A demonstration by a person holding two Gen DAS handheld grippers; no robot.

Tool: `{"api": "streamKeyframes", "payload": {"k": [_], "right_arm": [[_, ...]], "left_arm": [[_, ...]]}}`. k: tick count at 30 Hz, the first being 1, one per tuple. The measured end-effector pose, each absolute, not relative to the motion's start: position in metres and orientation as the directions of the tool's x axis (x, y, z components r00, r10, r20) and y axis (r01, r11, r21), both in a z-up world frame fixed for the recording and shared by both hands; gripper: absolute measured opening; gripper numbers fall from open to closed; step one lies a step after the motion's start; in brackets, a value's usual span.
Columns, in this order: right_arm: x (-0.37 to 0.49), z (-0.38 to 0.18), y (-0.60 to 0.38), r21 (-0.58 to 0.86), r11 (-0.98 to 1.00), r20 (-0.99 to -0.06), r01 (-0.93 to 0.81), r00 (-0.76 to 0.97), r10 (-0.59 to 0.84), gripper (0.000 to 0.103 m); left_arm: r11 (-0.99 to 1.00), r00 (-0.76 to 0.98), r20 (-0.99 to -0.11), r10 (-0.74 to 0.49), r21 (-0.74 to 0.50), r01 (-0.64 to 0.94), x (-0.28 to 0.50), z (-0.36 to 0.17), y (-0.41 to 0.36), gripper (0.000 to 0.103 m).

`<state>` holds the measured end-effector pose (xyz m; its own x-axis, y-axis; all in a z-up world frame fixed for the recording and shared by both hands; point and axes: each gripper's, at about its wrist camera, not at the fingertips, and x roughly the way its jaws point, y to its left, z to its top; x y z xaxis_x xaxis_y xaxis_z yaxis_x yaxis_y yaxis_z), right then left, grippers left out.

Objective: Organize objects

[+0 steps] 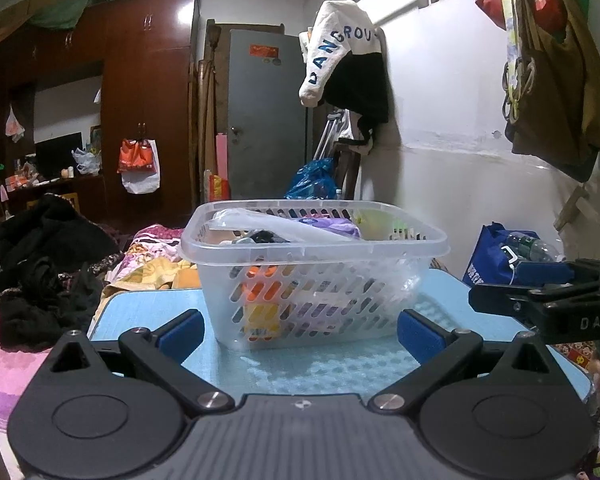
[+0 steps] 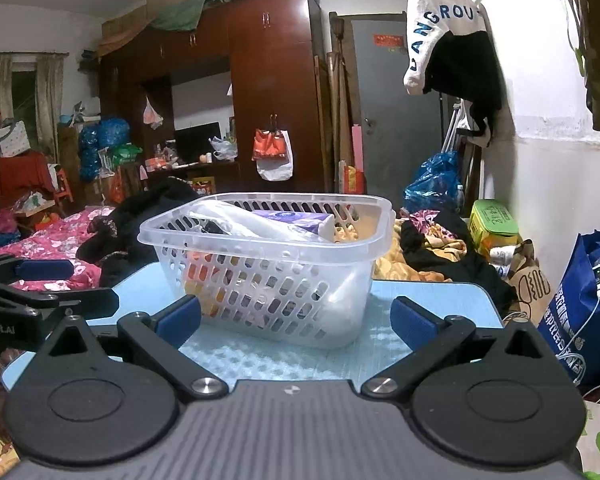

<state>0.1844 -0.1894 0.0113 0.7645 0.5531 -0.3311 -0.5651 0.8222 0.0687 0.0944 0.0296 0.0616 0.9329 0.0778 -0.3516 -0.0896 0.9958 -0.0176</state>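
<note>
Basket [image 1: 314, 268] of clear slotted plastic, filled with items, sits on the blue tabletop [image 1: 320, 364] straight ahead of both tongs, left tongs [image 1: 300, 330] and right tongs [image 2: 296, 320], each spread apart, empty, about equally near.

A dark wooden wardrobe [image 2: 268, 92] is seen at the far left, with a grey door [image 1: 266, 120] beside it. A white lettered garment [image 1: 340, 48] is hung at the right wall, above a blue bag [image 2: 576, 312].
</note>
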Motion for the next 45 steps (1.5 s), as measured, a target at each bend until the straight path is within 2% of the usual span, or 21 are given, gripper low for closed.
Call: {"api": "streamKeyframes", "payload": {"k": [16, 45], "right_arm": [[0.186, 0.013, -0.192, 0.062, 0.827, -0.330, -0.559, 0.770, 0.546, 0.103], [0.182, 0.021, -0.195, 0.068, 0.826, -0.314, -0.560, 0.774, 0.550, 0.103]], "left_arm": [[0.996, 0.941, -0.335, 0.055, -0.051, -0.076, 0.094, 0.067, 0.027, 0.103], [0.998, 0.939, -0.340, 0.061, -0.011, -0.069, 0.101, 0.070, 0.010, 0.103]]}}
